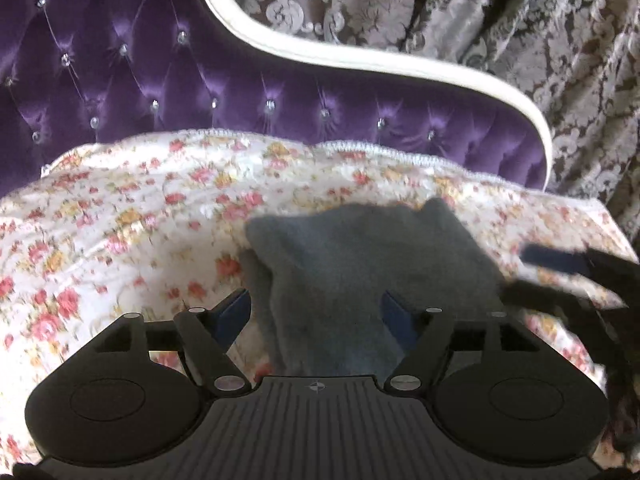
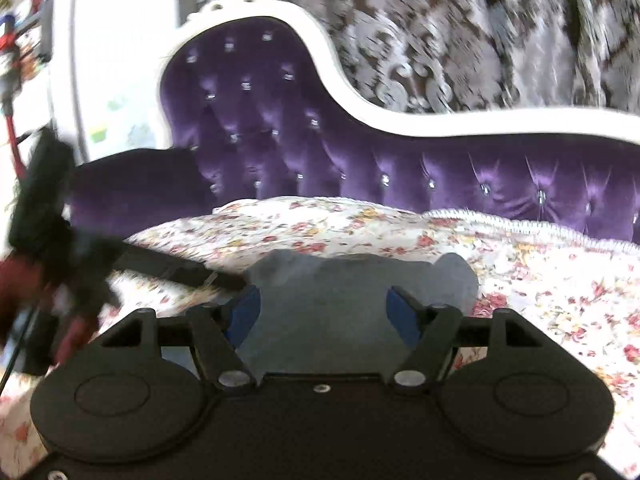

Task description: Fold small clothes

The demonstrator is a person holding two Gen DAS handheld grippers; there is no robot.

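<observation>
A grey cloth [image 1: 360, 264] is lying on a flowered bedspread [image 1: 120, 232] that is covering the seat of a purple tufted sofa [image 1: 160, 80] with a white curved frame [image 1: 360, 54]; a grey and brown patterned curtain [image 1: 520, 40] is hanging behind it. In the left wrist view the left gripper [image 1: 316, 314] is sitting right over the near part of the cloth, its jaws standing wide open with the blue pads [image 1: 234, 310] on either side of the fabric and not pinching it. The cloth is looking bunched and folded over, with one corner sticking up at the far right. The right gripper [image 1: 560, 268] is showing at the right edge of that view as a blurred black shape with a blue pad, just beside the cloth's right edge. In the right wrist view the right gripper [image 2: 322, 312] is also hovering over the grey cloth [image 2: 360, 280], jaws spread apart, blue pads [image 2: 244, 312] either side of the fabric, nothing clamped. The left gripper [image 2: 180, 268] is reaching in from the left as a blurred dark bar with its tip at the cloth's left edge; whether it is touching there is too smeared to tell. The flowered bedspread [image 2: 560, 280] is running right, edged with white trim against the purple sofa [image 2: 280, 140]. Both views are motion-blurred.
</observation>
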